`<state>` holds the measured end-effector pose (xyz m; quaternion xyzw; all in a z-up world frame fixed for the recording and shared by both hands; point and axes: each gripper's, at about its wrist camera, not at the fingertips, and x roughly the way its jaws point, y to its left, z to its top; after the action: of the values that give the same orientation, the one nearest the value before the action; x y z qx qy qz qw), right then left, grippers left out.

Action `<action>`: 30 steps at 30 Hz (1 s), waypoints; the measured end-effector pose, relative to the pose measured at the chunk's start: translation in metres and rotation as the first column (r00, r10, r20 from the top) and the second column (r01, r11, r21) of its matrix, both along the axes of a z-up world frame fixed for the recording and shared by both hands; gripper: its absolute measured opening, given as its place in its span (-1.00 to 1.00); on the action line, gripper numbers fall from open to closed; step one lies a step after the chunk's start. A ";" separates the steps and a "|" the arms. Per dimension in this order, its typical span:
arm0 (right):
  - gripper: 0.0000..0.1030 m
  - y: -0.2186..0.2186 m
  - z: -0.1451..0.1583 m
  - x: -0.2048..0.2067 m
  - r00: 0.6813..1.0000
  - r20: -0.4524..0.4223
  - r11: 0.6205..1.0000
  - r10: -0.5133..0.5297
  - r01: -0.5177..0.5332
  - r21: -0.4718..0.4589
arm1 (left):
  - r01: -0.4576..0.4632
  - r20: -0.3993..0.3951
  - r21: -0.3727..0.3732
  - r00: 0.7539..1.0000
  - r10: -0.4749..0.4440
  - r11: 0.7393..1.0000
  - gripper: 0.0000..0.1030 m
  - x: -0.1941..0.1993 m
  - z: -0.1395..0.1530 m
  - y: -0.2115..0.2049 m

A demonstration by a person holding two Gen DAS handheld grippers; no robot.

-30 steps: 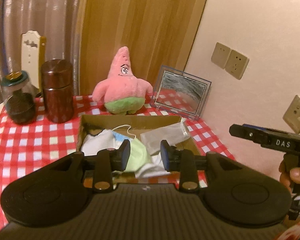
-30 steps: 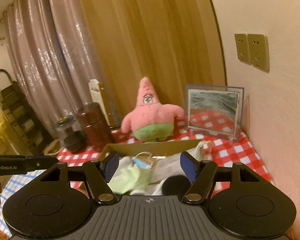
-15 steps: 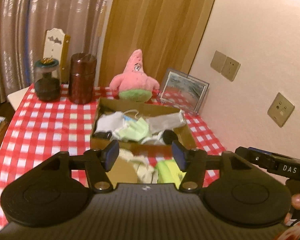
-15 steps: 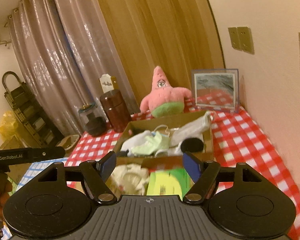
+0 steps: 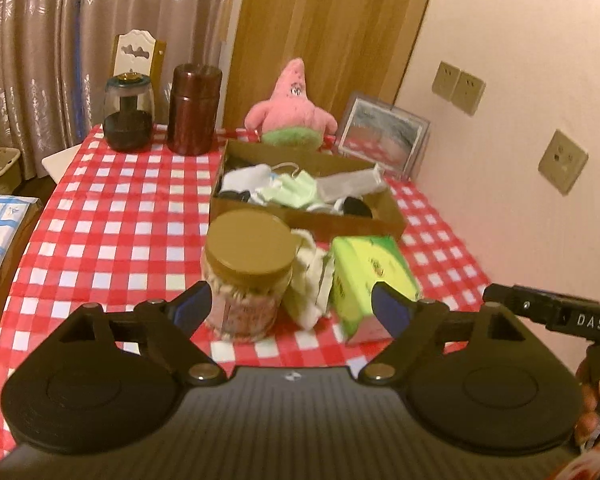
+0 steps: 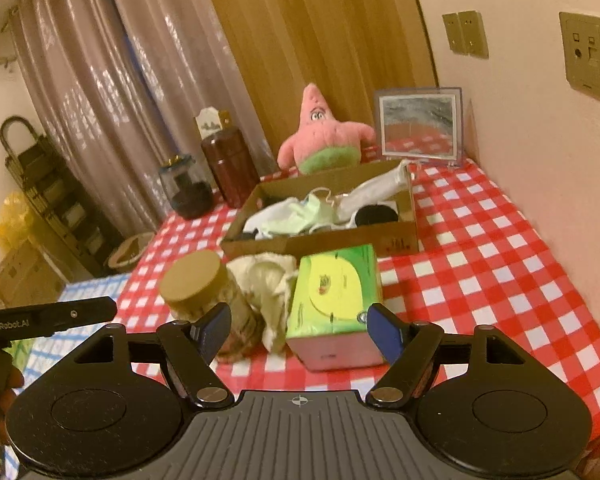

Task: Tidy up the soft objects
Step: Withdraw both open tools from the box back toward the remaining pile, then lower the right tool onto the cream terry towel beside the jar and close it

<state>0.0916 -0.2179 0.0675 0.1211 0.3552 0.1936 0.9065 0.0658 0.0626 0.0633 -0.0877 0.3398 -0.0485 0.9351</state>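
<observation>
A cardboard box [image 5: 340, 224] [image 6: 324, 240] on the red checked table holds several soft items: white and pale green cloths [image 5: 296, 190] [image 6: 296, 216], a grey pouch and a black round thing. A crumpled cream cloth [image 5: 310, 276] [image 6: 270, 280] lies in front of the box, between a brown-lidded jar [image 5: 248, 272] [image 6: 198, 292] and a green tissue box [image 5: 370, 280] [image 6: 336, 300]. A pink star plush [image 5: 292, 110] [image 6: 324, 136] sits behind the box. My left gripper [image 5: 290, 304] and right gripper [image 6: 300, 326] are both open and empty, held back from the table's near edge.
A dark wooden canister [image 5: 194, 110] and a glass jar [image 5: 128, 114] stand at the back left. A framed picture [image 5: 382, 136] leans on the wall at the back right. The wall with sockets runs along the right. A blue checked cloth [image 5: 0, 232] lies left of the table.
Both grippers have pulled back and up from over the box to the table's near edge. The left gripper's jaws have opened wider. The jar, cream cloth and tissue box came into view.
</observation>
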 end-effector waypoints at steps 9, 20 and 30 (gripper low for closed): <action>0.46 0.001 -0.004 0.002 1.000 -0.010 0.999 0.022 -0.022 -0.033 | -0.001 -0.015 0.017 1.000 0.001 1.000 0.71 -0.001 -0.006 0.012; 0.46 0.010 -0.008 0.028 0.984 0.018 0.971 0.177 -0.171 -0.168 | 0.102 -0.022 0.109 0.995 -0.100 0.989 0.73 0.023 -0.002 0.029; 0.47 0.048 -0.014 0.089 0.838 0.052 0.766 0.544 -0.471 -0.437 | 0.236 -0.025 0.274 0.971 -0.239 0.932 0.73 0.065 -0.003 0.066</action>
<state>0.1804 -0.1699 0.0531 -0.1888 0.3258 0.3635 0.8521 0.1310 0.1288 0.0603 0.0850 0.3471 -0.1140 0.9270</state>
